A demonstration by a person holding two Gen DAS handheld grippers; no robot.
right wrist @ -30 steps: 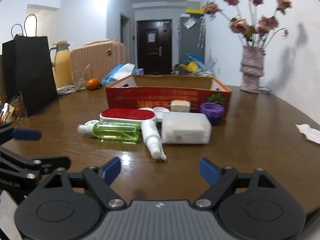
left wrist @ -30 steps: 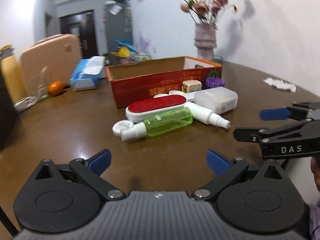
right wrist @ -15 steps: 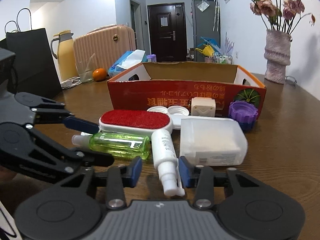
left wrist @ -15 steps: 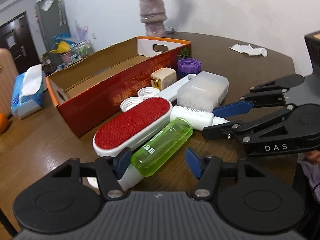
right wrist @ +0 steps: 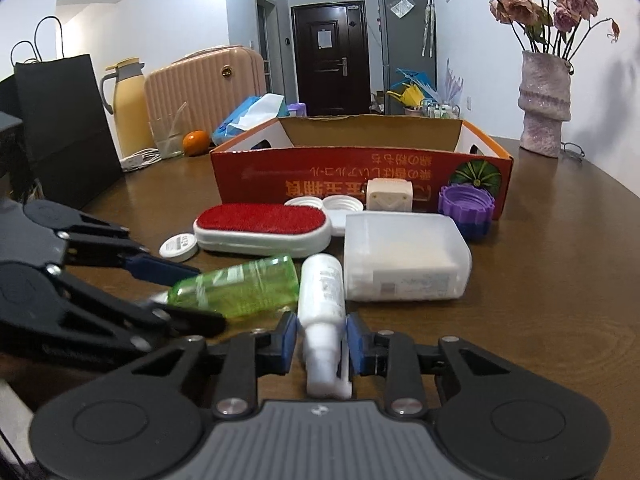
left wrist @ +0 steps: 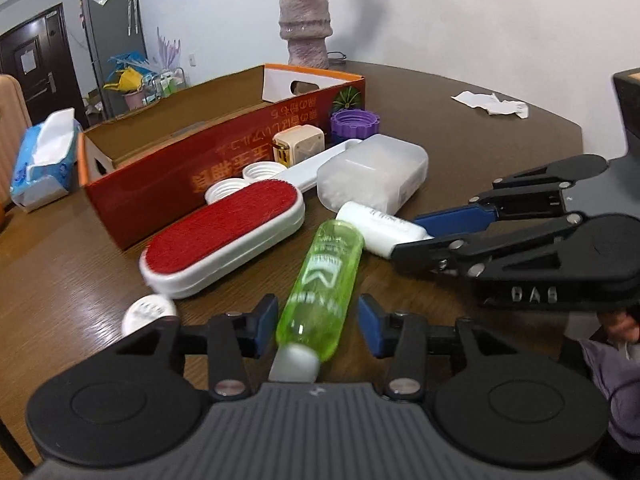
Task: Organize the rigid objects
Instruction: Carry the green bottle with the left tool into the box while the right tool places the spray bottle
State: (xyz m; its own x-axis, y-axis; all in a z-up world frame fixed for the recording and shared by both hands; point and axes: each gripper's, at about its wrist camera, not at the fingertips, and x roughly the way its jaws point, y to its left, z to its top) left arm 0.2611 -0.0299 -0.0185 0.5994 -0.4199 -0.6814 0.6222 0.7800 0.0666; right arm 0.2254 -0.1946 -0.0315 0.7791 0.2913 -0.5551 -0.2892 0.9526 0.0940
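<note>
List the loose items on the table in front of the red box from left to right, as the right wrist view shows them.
small white lid → red lint brush → white spray bottle → translucent plastic case → purple cap

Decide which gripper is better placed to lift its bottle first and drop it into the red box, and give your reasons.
Probably the right gripper: its pads look pressed on the white bottle. The left gripper straddles the green bottle with a gap showing at one pad. Both have just been closing; the box lies ahead.
</note>
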